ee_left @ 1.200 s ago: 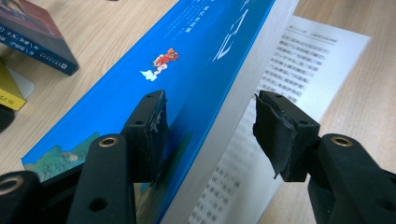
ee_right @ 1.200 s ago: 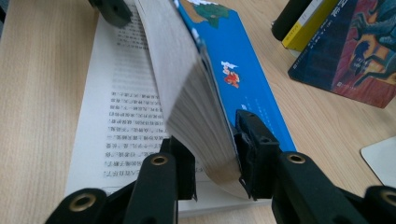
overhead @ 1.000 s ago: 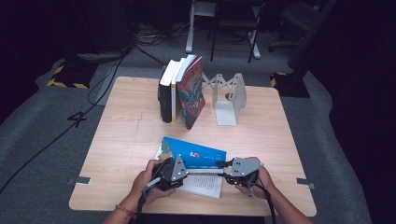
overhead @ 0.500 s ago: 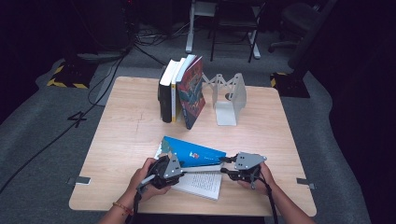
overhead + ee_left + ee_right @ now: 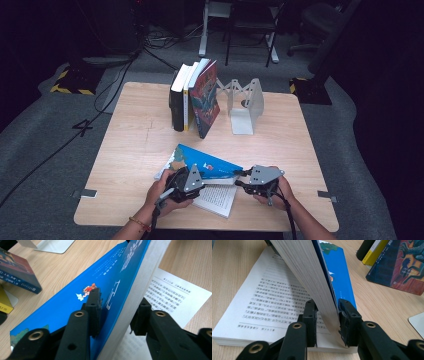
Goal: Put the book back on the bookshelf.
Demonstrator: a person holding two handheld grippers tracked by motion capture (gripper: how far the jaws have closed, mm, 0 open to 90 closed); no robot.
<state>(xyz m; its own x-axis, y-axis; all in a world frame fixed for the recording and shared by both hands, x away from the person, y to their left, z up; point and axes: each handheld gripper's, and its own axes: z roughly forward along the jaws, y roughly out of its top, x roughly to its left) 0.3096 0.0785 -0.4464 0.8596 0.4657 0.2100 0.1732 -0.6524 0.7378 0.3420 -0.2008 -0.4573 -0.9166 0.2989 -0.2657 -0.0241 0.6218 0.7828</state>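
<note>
Here the book (image 5: 210,172) lies open on the tabletop (image 5: 140,145). Both claws grip its raised blue cover and a thick bunch of pages. The left claw (image 5: 117,312) pinches one end, the right claw (image 5: 327,317) the other. Pages are bendy and slippery, so hold near the edge. Both hands stay low.

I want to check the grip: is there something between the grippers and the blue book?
Nothing visible. The left gripper and right gripper each already clamp the lifted half of the blue book, pads directly on its cover and pages.
</note>
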